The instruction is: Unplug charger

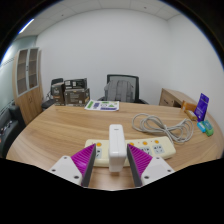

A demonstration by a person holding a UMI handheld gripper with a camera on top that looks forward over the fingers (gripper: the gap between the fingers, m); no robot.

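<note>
The hand-held gripper [117,165] is held level and low over the wooden counter [60,130], pointing straight ahead across it. Its two fingers are spread apart, each with a magenta pad [85,159] on the inner face. The white charger [117,144] stands upright between them, with a visible gap at either side, so neither finger presses on it. The charger is plugged into a cream power strip [130,150] that lies flat on the counter, running crosswise just ahead of the fingertips, with coloured switches along its top.

Beyond the strip and off to the right, a grey cable [160,124] lies in loose coils on the counter. Farther right, near the counter's edge, sits a small teal object [206,128] with a purple item [203,103] standing behind it. At the far side of the counter lies a flat printed sheet or box [101,104], and a black office chair [122,88] stands behind it. Dark equipment [66,93] sits toward the back left, near a tall cabinet [28,80] against the wall. Nothing lies between the fingers and the charger.
</note>
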